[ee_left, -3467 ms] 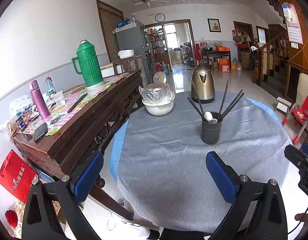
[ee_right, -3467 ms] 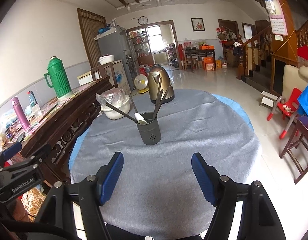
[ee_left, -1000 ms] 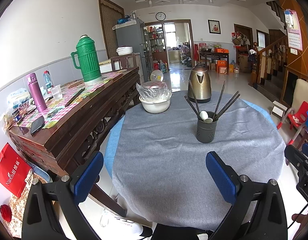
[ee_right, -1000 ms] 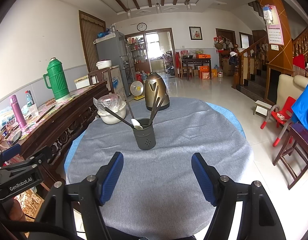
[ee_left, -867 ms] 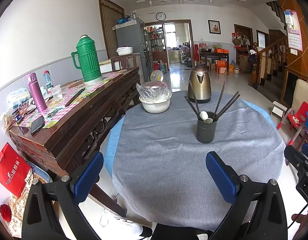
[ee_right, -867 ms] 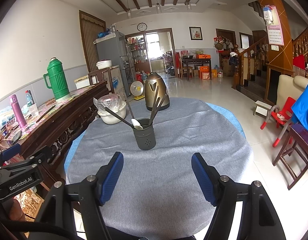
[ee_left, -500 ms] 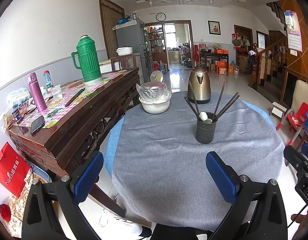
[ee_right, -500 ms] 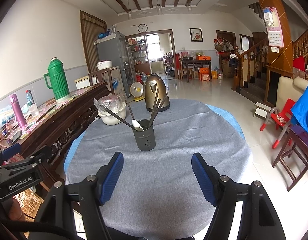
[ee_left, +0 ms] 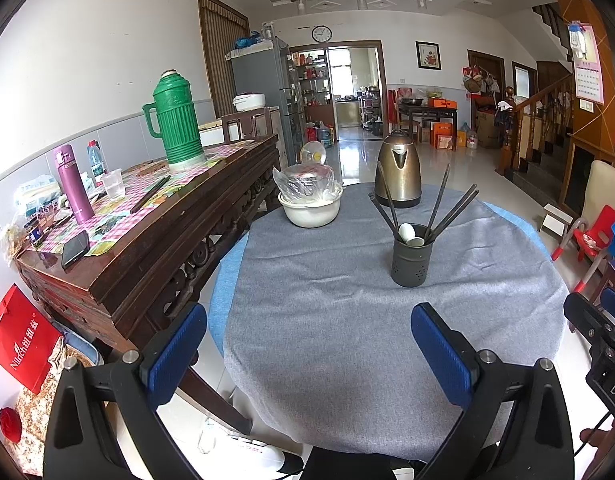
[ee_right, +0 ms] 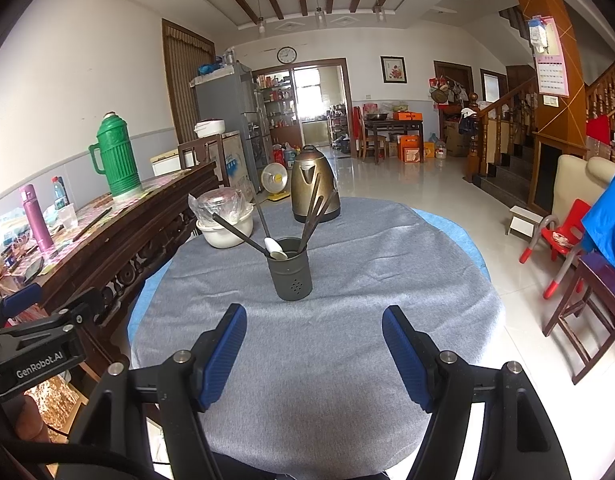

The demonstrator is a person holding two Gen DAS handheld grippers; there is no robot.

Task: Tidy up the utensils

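Your round worktop (ee_left: 347, 320) under its grey cloth fills the middle of both views, with the dark wooden sideboard (ee_left: 167, 232) just beside it on your left. Toward the far edge stand a brass-coloured kettle (ee_left: 399, 174) and a plastic-covered white bowl (ee_left: 310, 208). The dark utensil holder (ee_right: 290, 274) sits near the centre, upright, with chopsticks (ee_right: 313, 210) and a white spoon (ee_right: 274, 249) inside. Your left hand-held gripper (ee_left: 307, 354) and right hand-held gripper (ee_right: 313, 354) both hover at the near edge, jaws spread wide, holding nothing.
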